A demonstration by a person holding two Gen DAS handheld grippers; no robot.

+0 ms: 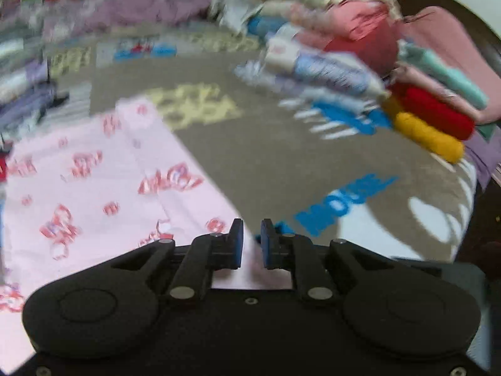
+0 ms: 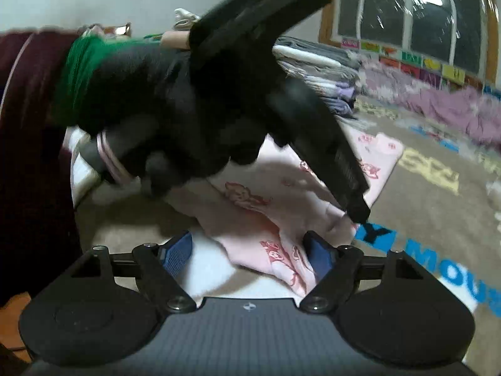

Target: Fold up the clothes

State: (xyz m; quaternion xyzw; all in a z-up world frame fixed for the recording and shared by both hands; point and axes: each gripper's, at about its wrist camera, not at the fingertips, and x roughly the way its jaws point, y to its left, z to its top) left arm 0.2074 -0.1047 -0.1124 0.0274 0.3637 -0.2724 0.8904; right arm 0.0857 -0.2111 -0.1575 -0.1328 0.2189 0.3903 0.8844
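A pink garment with red prints [image 1: 94,188] lies flat on the grey printed rug [image 1: 281,163]. It also shows in the right wrist view [image 2: 275,219], partly folded and bunched near me. My left gripper [image 1: 252,244] hovers over the garment's right edge with a narrow gap between its jaws and nothing clearly pinched. In the right wrist view the left gripper [image 2: 357,210] reaches down from a gloved hand, its tip touching the garment's edge. My right gripper [image 2: 250,252] is open, its right finger [image 2: 319,253] resting on a fold of the garment.
A stack of folded clothes [image 1: 360,62] with red and yellow rolls stands at the right. A purple blanket [image 1: 150,6] lies at the back. Another folded pile [image 2: 316,72] sits behind the gloved hand [image 2: 162,109]. A dark window [image 2: 407,9] is on the wall.
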